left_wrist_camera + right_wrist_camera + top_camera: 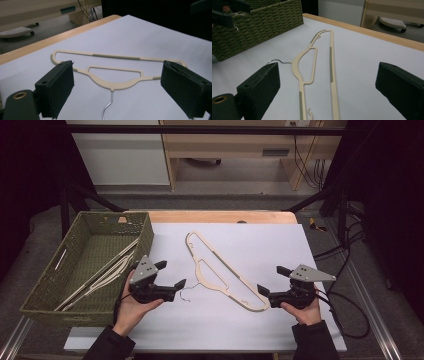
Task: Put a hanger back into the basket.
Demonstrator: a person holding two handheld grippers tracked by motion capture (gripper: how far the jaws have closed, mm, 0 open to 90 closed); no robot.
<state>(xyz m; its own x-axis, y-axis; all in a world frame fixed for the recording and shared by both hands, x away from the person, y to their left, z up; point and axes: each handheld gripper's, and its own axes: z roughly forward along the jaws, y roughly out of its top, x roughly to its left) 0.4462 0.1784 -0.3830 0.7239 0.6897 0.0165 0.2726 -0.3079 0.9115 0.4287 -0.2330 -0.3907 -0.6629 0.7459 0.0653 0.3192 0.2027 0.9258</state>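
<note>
A cream hanger with a thin wire hook lies flat on the white sheet, running diagonally across its middle. My left gripper is held just left of the hook, jaws open and empty. In the left gripper view the hanger lies ahead of the open left gripper, hook toward me. My right gripper stands open by the hanger's near right end, not touching it. In the right gripper view the hanger stretches away between the wide jaws of the right gripper.
A green woven basket sits at the table's left, holding several pale hangers; its wall shows in the right gripper view. The wooden table edge runs behind the sheet. Cables trail off to the right.
</note>
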